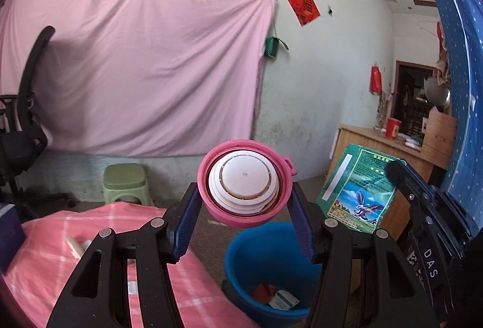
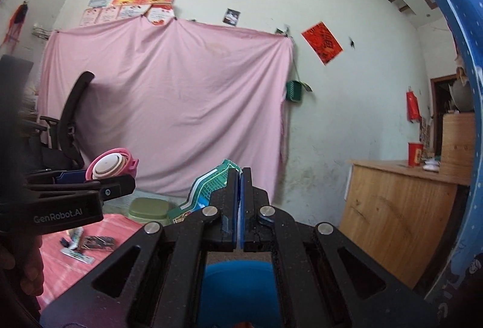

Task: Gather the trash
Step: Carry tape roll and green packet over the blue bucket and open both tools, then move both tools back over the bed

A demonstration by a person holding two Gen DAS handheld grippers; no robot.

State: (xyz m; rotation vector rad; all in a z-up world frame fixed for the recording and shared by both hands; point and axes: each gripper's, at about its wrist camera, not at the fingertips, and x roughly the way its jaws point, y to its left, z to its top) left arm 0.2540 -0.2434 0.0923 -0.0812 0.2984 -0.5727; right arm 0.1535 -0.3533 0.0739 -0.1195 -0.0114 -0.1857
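A: Two sets of tongs up in the air, both loaded, with that big pink sheet (image 1: 132, 68) hung across the back wall.

B: Below it, the pink checked bed (image 1: 90, 261) sits low on the left, and some scraps (image 2: 87, 246) lie on its cover, seen from the right wrist. Wrappers or tubes, I'd guess, too blurred to call.

A: Blue bucket (image 1: 265, 264) next, on the floor just beside the bed. It's open-topped, and there's a bit of rubbish inside, a white carton (image 1: 283, 299) and something red beside it.

B: And right above that bucket, the left tongs (image 1: 244, 204). The blue-padded fingers (image 1: 188, 222) are spread wide and pressed against both sides of a pink round lid (image 1: 244, 183), its white inner disc facing the camera. That lid is held clear of everything.

A: Over to the right tongs (image 2: 240, 204). Pinched nearly flat together on a green printed packet (image 1: 359, 186). From the left wrist you see the packet's face, a winged creature on a blue patch, and it hangs near the bucket's right edge.

B: From the right wrist view the packet (image 2: 208, 192) curls off to the left of the fingers, with the bucket (image 2: 238, 288) directly underneath.

A: Small green stool (image 1: 126, 183) behind, against the wall.
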